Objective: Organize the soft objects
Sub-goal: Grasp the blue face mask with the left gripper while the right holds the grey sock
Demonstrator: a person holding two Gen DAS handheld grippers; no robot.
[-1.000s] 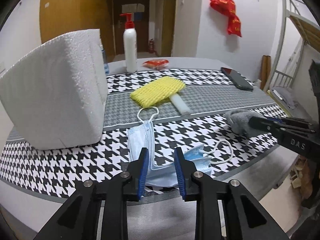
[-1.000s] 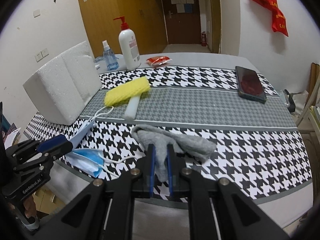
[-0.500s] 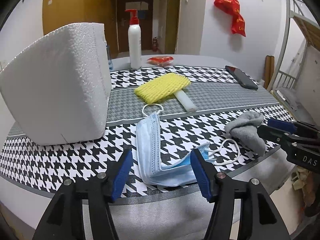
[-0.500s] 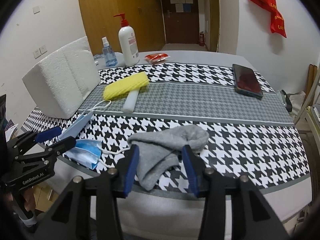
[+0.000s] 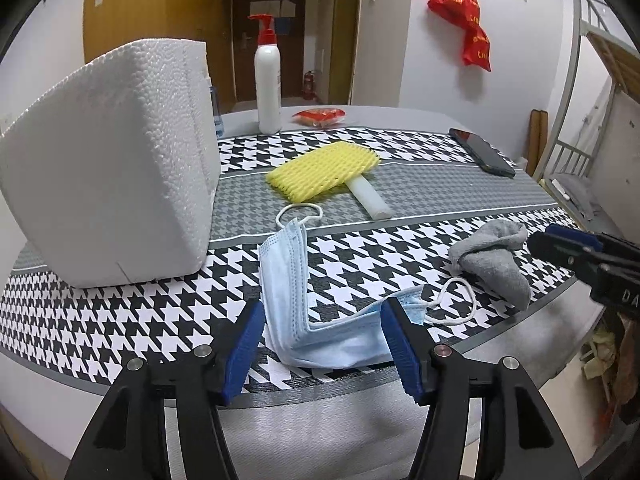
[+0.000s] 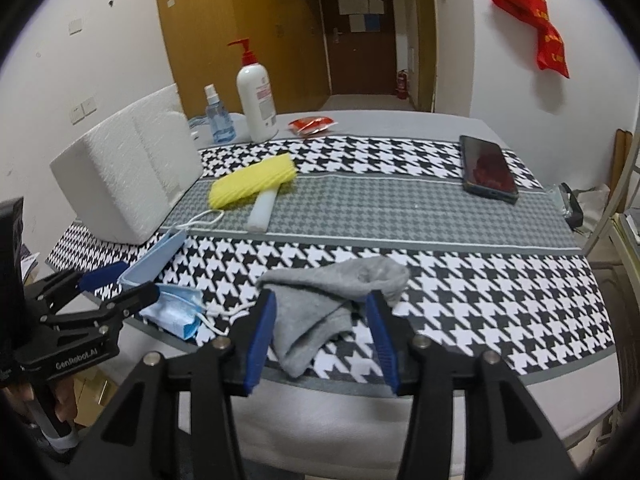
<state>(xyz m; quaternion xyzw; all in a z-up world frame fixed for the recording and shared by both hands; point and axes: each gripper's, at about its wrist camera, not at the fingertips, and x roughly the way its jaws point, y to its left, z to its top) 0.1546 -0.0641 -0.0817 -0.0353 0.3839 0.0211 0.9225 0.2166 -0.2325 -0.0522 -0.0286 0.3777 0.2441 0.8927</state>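
A folded light blue face mask [image 5: 304,308] lies at the table's near edge; it also shows in the right wrist view [image 6: 168,300]. My left gripper [image 5: 324,344] is open, its blue pads on either side of the mask's near end, not holding it. A crumpled grey cloth [image 6: 332,304] lies near the front edge, also seen in the left wrist view [image 5: 492,256]. My right gripper [image 6: 320,336] is open, its pads flanking the cloth's near part. A yellow foam net sleeve [image 5: 324,168] lies farther back on a white foam stick [image 5: 368,196].
A big white styrofoam block [image 5: 112,184] stands at the left. A white pump bottle [image 6: 258,96], a small spray bottle [image 6: 218,116] and a red packet [image 6: 312,124] stand at the back. A black phone [image 6: 486,168] lies at the right. The houndstooth cloth [image 6: 460,280] covers the table.
Both grippers opened: the left let go of the mask, the right let go of the grey cloth. Both pulled back slightly toward the table's near edge.
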